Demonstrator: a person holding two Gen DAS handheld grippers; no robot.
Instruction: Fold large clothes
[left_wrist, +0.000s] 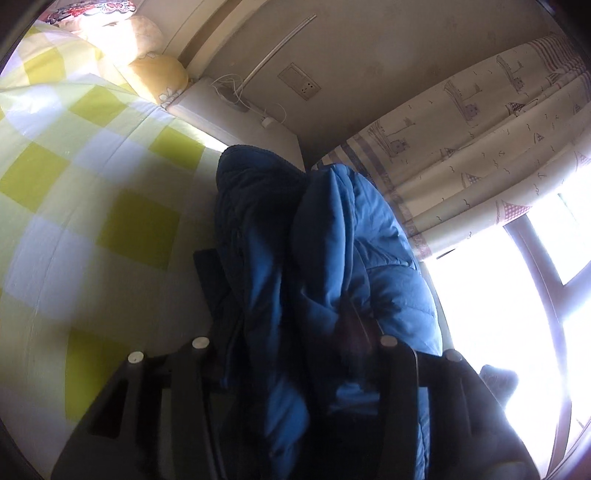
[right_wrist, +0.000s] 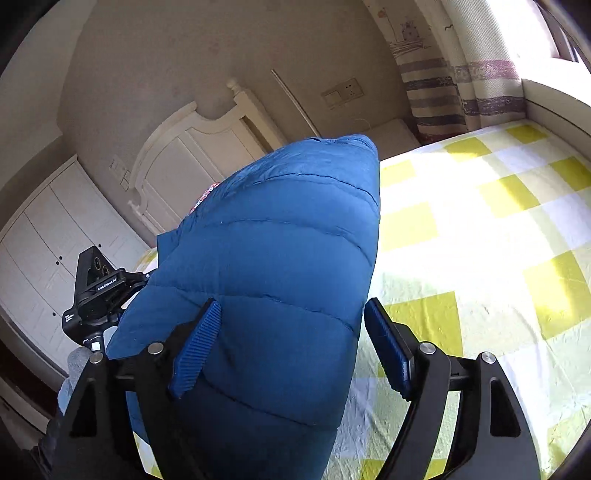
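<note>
Bunching a thick fold of the blue puffer jacket (left_wrist: 332, 229) between its fingers, the left gripper (left_wrist: 295, 354) appears to pinch the padding, though its pads are buried in dark cloth and the contact itself cannot be seen. The grip sits near a gathered edge, probably so that the garment can be lifted and carried over the bed for a fold.

The right gripper (right_wrist: 291, 350) stands spread around another quilted part of the same jacket (right_wrist: 280, 236). Its left ribbed pad (right_wrist: 197, 349) lies against the fabric, while the right pad (right_wrist: 388, 347) stands just clear of it, so this side is not clamped. Beside the jacket in the right wrist view is the other handheld device (right_wrist: 96, 291).

Beneath and beyond the jacket spreads the bed (right_wrist: 480, 229) with its yellow-and-white checked sheet, bare enough to lay the jacket flat. Pillows (left_wrist: 155, 74) lie at the head of the bed, near the white headboard (right_wrist: 192, 155). Further off are a white wardrobe (right_wrist: 48, 236), a wall socket (left_wrist: 299, 83) and patterned curtains (left_wrist: 480, 147) at a bright window. Nothing stands in the way on the sheet; the jacket's own bulk hides most of what lies ahead of both grippers.
</note>
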